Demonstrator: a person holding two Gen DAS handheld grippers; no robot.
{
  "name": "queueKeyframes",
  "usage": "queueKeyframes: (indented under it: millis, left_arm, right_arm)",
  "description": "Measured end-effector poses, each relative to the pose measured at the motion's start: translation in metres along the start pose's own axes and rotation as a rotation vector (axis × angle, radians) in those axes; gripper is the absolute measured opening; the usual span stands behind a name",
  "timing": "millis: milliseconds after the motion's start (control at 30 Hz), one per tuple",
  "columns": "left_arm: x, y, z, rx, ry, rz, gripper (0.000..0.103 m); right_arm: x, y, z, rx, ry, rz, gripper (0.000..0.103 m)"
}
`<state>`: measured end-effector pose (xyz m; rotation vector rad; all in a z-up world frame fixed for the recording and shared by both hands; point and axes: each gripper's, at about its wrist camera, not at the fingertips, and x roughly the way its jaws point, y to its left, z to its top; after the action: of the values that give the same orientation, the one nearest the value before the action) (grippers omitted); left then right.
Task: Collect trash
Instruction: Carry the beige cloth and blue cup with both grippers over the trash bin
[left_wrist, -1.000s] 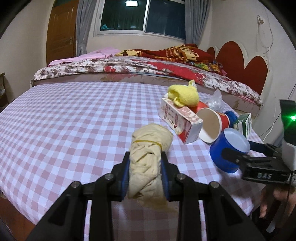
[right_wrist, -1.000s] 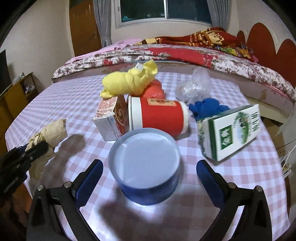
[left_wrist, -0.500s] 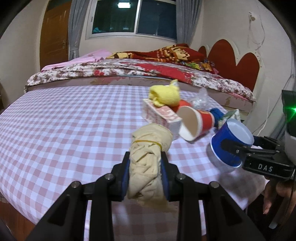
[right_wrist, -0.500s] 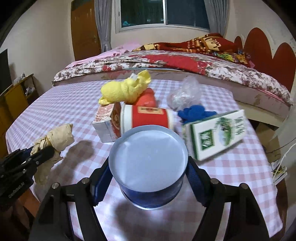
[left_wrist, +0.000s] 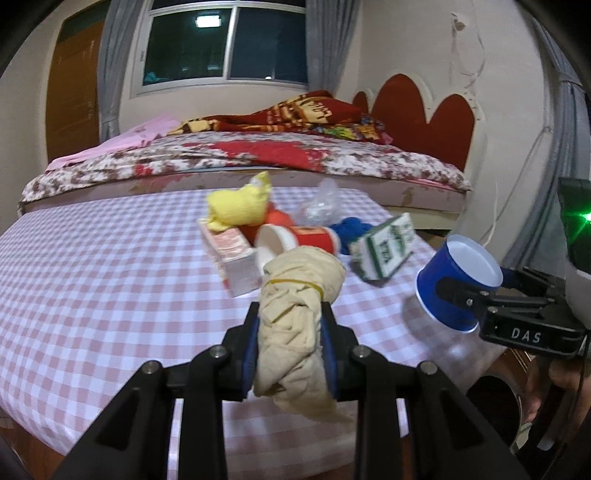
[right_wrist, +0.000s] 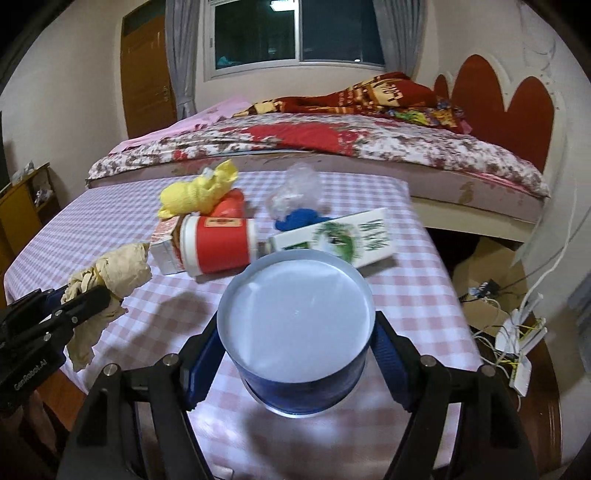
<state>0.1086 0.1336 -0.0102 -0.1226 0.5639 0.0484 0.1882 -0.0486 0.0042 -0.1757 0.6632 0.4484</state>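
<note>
Clamping a crumpled beige rag (left_wrist: 297, 325) tied with a yellow band, the left gripper (left_wrist: 290, 347) holds it above the near edge of the pink checked tablecloth (left_wrist: 110, 280), its blue pads pressed into the cloth on both sides. The right gripper (right_wrist: 297, 354), whose jaws have just been closing, now squeezes a blue paper cup (right_wrist: 295, 332) between its pads, the cup's white inside facing the camera; in the left wrist view that cup (left_wrist: 454, 284) hangs at 3 o'clock, off the table's right edge. The remaining litter lies on the table at about 12 o'clock from the rag: a red-and-white carton (left_wrist: 232, 258), a yellow rag (left_wrist: 238, 208) on top of it, a red paper cup (left_wrist: 295, 240) on its side, a blue cloth (left_wrist: 351, 229), a clear plastic bag (left_wrist: 321, 203) and a green-and-white carton (left_wrist: 384, 251). A bed (left_wrist: 258, 155) stands behind.
</note>
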Motion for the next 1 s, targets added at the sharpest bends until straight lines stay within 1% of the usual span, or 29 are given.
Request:
queueKeyframes:
  millis: [233,633,867,1000]
  left_arm:
    - [0.001,-0.031,0.003,0.042,-0.003,-0.06,0.031]
    - [0.005,-0.09,0.001,0.111,0.005,-0.16,0.031]
    - [0.004,-0.131,-0.002,0.162,0.015,-0.229,0.031]
    - [0.005,-0.152,-0.006,0.188,0.026,-0.261,0.031]
  right_arm:
    - [-0.025,-0.034,-0.013,0.031,-0.013,-0.056,0.077]
    - [-0.059,-0.087,-0.041,0.089,-0.003,-0.144,0.077]
    - [-0.079,-0.119,-0.059,0.146,0.0,-0.192,0.077]
    - [-0.087,-0.139,-0.072,0.189,0.017,-0.213,0.077]
